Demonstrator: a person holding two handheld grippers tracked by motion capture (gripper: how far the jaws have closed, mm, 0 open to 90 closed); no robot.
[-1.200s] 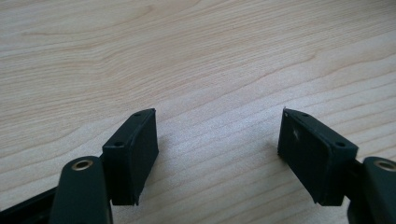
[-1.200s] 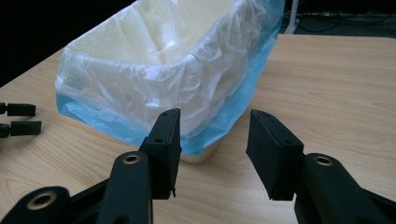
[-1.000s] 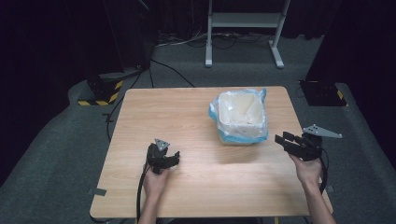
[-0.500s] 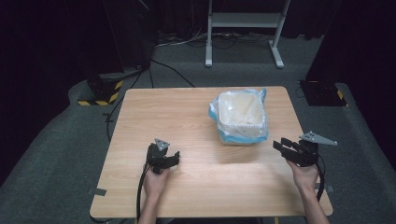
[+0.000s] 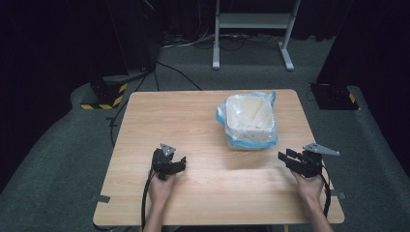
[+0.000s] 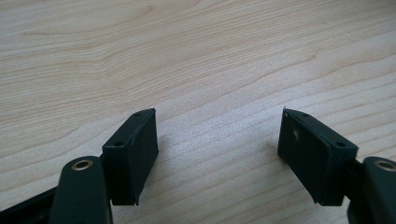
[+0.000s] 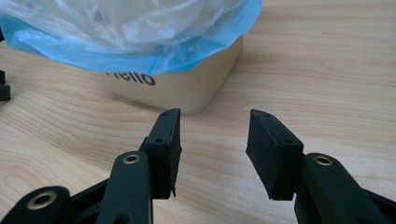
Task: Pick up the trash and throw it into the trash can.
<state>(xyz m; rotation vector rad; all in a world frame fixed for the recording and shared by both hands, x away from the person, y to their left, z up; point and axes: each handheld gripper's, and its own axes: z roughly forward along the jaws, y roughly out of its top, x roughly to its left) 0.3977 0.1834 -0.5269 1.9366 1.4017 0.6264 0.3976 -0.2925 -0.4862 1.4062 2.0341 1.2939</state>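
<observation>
A small cream bin [image 5: 250, 121] lined with a blue-edged plastic bag [image 7: 140, 32] stands upright on the right half of the wooden table [image 5: 193, 121]. "Hello" is printed on its side [image 7: 130, 78]. My right gripper [image 5: 290, 158] hovers near the table's right front, just in front of and to the right of the bin, jaws open with nothing between them [image 7: 212, 149]. My left gripper [image 5: 175, 166] rests at the left front of the table, jaws wide open over bare wood [image 6: 217, 140].
A white metal stand [image 5: 251, 29] and cables lie on the grey carpet beyond the table. A black box with yellow-black tape [image 5: 104, 92] sits at the far left, another black base [image 5: 333, 94] at the far right.
My right gripper has moved down and slightly toward the table's front right, settling lower beside the bin. The left gripper has stayed put.
</observation>
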